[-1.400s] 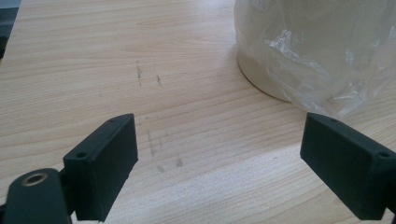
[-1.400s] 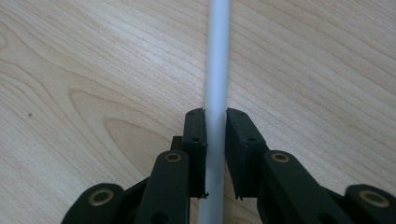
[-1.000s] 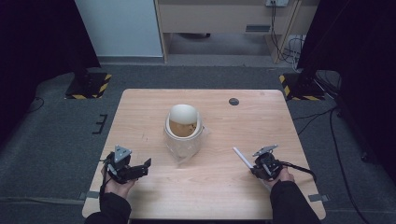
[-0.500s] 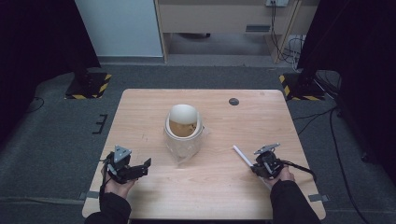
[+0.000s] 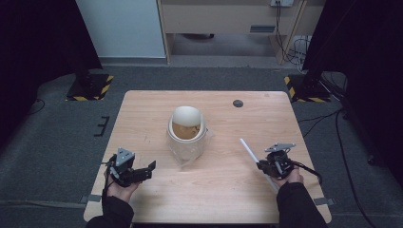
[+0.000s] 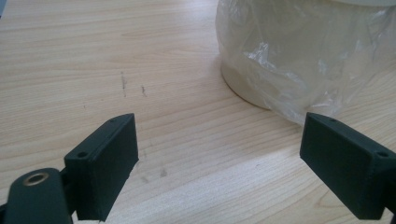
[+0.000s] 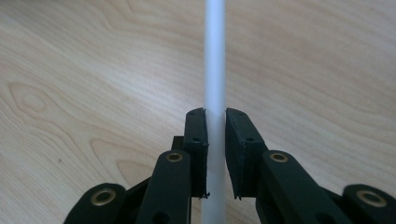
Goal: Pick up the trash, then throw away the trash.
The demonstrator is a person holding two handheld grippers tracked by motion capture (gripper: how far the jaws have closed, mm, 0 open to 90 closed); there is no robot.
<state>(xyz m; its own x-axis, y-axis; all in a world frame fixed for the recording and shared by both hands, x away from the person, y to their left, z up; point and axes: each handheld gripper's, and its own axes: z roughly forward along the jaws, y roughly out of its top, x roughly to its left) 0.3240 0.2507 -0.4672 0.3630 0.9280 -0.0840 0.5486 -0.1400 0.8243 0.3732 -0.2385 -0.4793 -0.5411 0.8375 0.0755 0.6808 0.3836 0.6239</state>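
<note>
At the table's right front, right gripper (image 5: 268, 164) pinching a white straw (image 5: 248, 151) near its lower part, jaws pressed flat against both sides, free end slanting up toward the middle of the table (image 5: 142, 118). Toward centre, a pale cup of drink (image 5: 187, 129) with its lid tipped up at the back, sitting in a loose clear plastic bag (image 5: 190, 151), well apart from the straw. At left front, left gripper (image 5: 142, 172) spread wide and empty, pointed at the cup's base. Likely next: straw carried over and lowered into the opening. Risks from here: long unsupported tip wobbling and missing the mouth, or catching the raised lid; a push against the rim sliding or tipping the cup on the slippery plastic, with nothing bracing it; thin tube twisting or slipping between the pads if squeezed off-centre; drink spilling onto the wood
</note>
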